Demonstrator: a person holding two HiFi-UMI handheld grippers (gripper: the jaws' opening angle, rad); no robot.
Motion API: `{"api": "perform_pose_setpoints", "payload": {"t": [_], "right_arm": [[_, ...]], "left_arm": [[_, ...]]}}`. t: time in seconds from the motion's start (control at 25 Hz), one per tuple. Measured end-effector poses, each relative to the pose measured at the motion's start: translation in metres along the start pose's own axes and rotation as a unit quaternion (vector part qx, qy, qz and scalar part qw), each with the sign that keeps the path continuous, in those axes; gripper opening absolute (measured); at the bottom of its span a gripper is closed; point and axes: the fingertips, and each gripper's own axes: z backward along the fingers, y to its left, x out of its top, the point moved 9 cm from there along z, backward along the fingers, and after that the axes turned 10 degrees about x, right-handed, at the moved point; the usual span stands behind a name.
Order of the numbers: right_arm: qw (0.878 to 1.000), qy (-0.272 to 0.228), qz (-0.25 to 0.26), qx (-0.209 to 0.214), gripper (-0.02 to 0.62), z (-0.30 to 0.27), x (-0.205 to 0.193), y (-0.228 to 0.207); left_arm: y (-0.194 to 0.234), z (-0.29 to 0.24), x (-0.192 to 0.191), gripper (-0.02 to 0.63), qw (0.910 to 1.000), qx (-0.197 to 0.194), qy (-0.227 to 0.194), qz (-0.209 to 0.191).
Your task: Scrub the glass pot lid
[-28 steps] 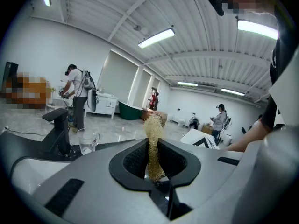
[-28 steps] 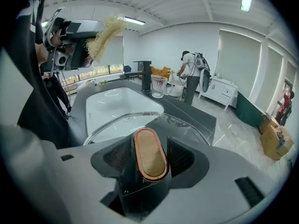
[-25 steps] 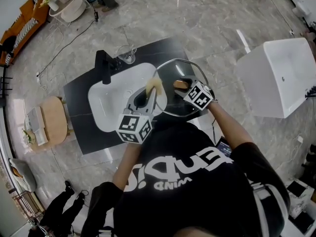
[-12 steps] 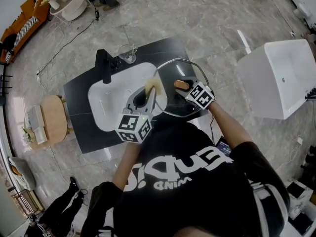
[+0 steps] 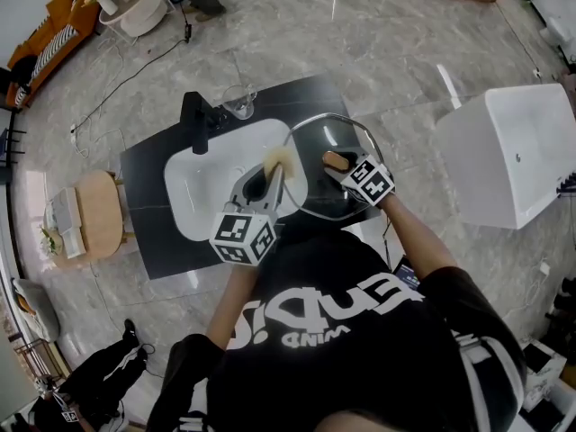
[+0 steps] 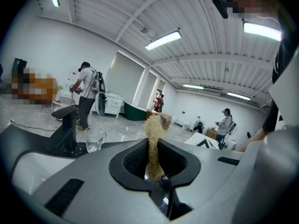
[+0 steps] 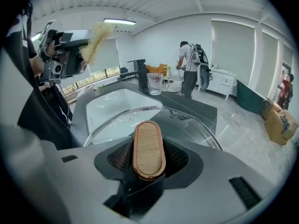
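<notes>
The glass pot lid (image 5: pixel 315 142) lies over the right side of the white sink (image 5: pixel 202 192) and the black counter, with its wooden handle (image 5: pixel 335 160) on top. My right gripper (image 5: pixel 346 171) has just been closing, and the handle (image 7: pixel 148 148) fills the gap between its jaws, which press on its sides. Clear lid glass (image 7: pixel 187 120) spreads out beyond it. My left gripper (image 5: pixel 268 176) is shut on a yellow fibrous scrubber (image 5: pixel 279 157), whose tuft (image 6: pixel 153 139) sticks up past the jaws, just left of the lid's rim.
A black faucet (image 5: pixel 193 120) and a glass cup (image 5: pixel 238 100) stand behind the sink. A white tub (image 5: pixel 513 151) is on the floor to the right, and a wooden stool (image 5: pixel 94 219) to the left. People stand further back in the room.
The right gripper has edged closer round the wooden handle. The left gripper and its scrubber have stayed put beside the lid's rim.
</notes>
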Motion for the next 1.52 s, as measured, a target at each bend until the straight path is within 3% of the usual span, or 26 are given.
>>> {"api": "perform_pose_setpoints", "payload": {"t": [0.28,0.56,0.76,1.04,1.16,1.28,1.36,1.52], "right_arm": [[0.998,-0.011,0.031,-0.055,0.173,0.041,0.035,0.014],[0.997,-0.038,0.003,-0.07,0.173,0.062,0.046,0.027],[0.992,-0.103,-0.06,-0.041,0.173,0.075,0.043,0.023],[0.962,-0.219,-0.164,0.014,0.173,0.098,0.041,0.015],[0.942,-0.267,-0.2,0.037,0.173,0.106,0.037,0.014],[0.909,-0.326,-0.249,0.076,0.173,0.11,0.032,0.013],[0.874,-0.372,-0.291,0.11,0.173,0.111,0.027,0.013],[0.79,-0.462,-0.356,0.187,0.173,0.11,0.024,0.018]], "left_arm": [[0.013,0.011,0.01,0.049,0.9996,0.007,-0.017,0.02],[0.017,0.012,0.013,0.049,0.9997,0.003,-0.021,0.009],[0.021,0.015,0.02,0.049,0.9994,0.001,-0.031,0.017],[0.034,0.027,0.033,0.05,0.9968,0.013,-0.064,0.045],[0.035,0.028,0.033,0.049,0.9968,0.012,-0.064,0.047],[0.035,0.027,0.029,0.051,0.9968,0.008,-0.062,0.05],[0.034,0.027,0.028,0.05,0.9968,0.004,-0.061,0.051],[0.03,0.023,0.029,0.051,0.997,-0.006,-0.058,0.049]]}}
